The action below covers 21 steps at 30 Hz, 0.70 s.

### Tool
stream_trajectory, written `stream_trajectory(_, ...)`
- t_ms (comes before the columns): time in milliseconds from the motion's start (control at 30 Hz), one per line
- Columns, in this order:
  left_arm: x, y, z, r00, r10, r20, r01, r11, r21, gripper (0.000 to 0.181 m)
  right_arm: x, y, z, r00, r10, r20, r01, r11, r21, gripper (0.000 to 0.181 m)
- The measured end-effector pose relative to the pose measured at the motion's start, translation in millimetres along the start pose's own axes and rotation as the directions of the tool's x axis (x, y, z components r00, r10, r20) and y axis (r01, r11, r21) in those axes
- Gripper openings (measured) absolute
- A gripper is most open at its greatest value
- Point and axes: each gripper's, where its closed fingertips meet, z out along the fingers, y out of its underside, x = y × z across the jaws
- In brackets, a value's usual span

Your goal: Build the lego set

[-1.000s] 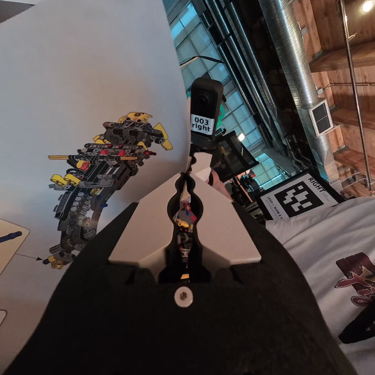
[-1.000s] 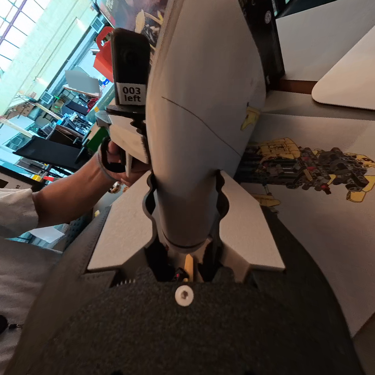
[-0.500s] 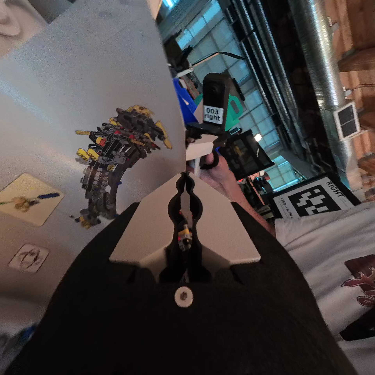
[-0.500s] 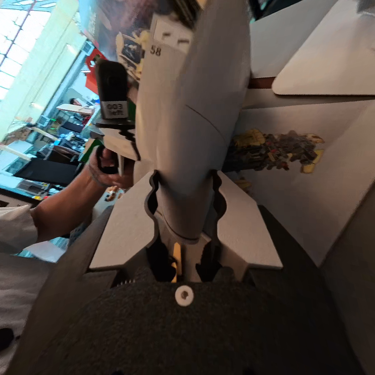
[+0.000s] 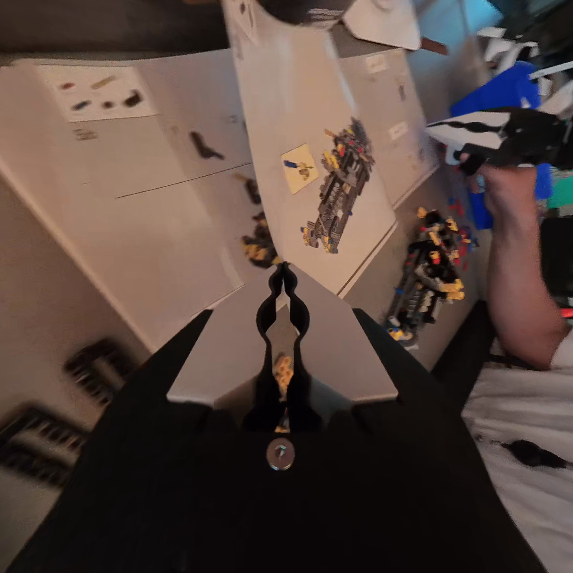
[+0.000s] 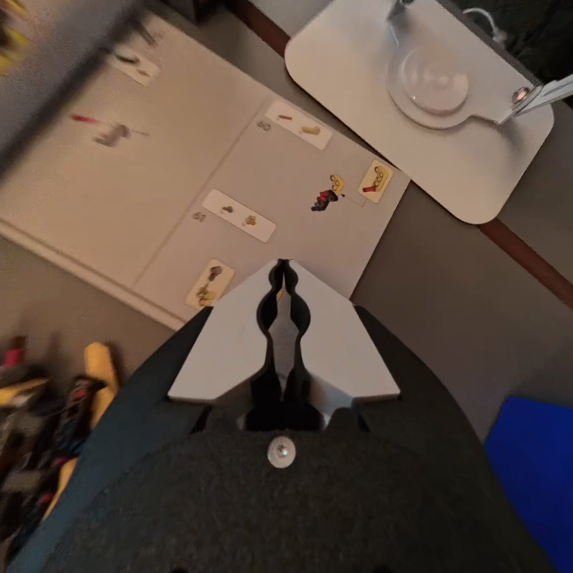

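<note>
The instruction booklet (image 5: 130,192) lies open on the grey table; it also shows in the right wrist view (image 6: 173,198). My left gripper (image 5: 282,266) is shut on the lower edge of one booklet page (image 5: 297,102), which stands up, showing a printed picture of the model. The black and yellow lego model (image 5: 428,273) lies on the table right of the booklet, and shows blurred at the lower left of the right wrist view (image 6: 46,403). My right gripper (image 6: 283,262) is shut and empty above the open booklet; it also shows in the left wrist view (image 5: 429,128), held off to the right.
A white base plate with a clear dome (image 6: 428,93) sits at the table's far edge (image 6: 527,257). A blue bin (image 5: 496,93) and loose small pieces (image 5: 459,210) lie beyond the model. A person's forearm (image 5: 521,279) is at the right. Dark ridged objects (image 5: 86,366) are at the lower left. The gap from one gripper's tips to the other's is roughly 40 cm.
My right gripper let go of the curled page and drew away, shut. Both views swung down toward the table. My left gripper still holds the page.
</note>
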Motion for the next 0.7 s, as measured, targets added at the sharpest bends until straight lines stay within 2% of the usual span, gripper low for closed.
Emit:
stream_trajectory(100, -27, 3, -8, 0.995, 0.004, 0.097, -0.002, 1.0, -0.026, 0.0, 4, 8, 17, 0.998, -0.044, -0.047, 0.041, 0.997, -0.06, 0.0)
stream_trajectory(233, -56, 4, -13, 0.954, 0.105, 0.28, -0.084, 0.993, -0.084, 0.0, 6, 15, 12, 0.997, 0.003, -0.083, -0.008, 0.998, -0.064, 0.0)
stream_trajectory(333, -61, 6, -11, 0.923, 0.166, 0.346, -0.129, 0.983, -0.128, 0.0, 8, 21, 8, 0.991, 0.063, -0.116, -0.069, 0.996, -0.05, 0.0)
stream_trajectory(467, -67, 12, -4, 0.875, 0.235, 0.422, -0.169, 0.968, -0.187, 0.0, 9, 21, 7, 0.983, 0.041, -0.179, -0.051, 0.997, -0.056, 0.0)
stream_trajectory(567, -71, 19, 2, 0.869, 0.244, 0.432, -0.167, 0.964, -0.209, 0.001, 9, 19, 6, 0.985, -0.013, -0.172, -0.018, 0.984, -0.179, 0.0)
stream_trajectory(600, -72, 21, 3, 0.865, 0.246, 0.437, -0.164, 0.962, -0.218, 0.001, 4, 4, 2, 0.983, -0.078, -0.165, 0.05, 0.984, -0.17, 0.0)
stream_trajectory(633, -74, 23, 3, 0.86, 0.251, 0.444, -0.165, 0.961, -0.224, 0.001, -12, -26, -4, 0.978, -0.148, -0.148, 0.14, 0.988, -0.065, 0.0)
stream_trajectory(667, -75, 24, 4, 0.857, 0.254, 0.449, -0.167, 0.96, -0.224, 0.001, -43, -58, -10, 0.975, -0.211, -0.072, 0.216, 0.974, 0.066, 0.0)
stream_trajectory(700, -75, 24, 4, 0.857, 0.252, 0.45, -0.167, 0.961, -0.221, 0.001, -87, -79, -16, 0.955, -0.283, 0.084, 0.267, 0.95, 0.162, 0.0)
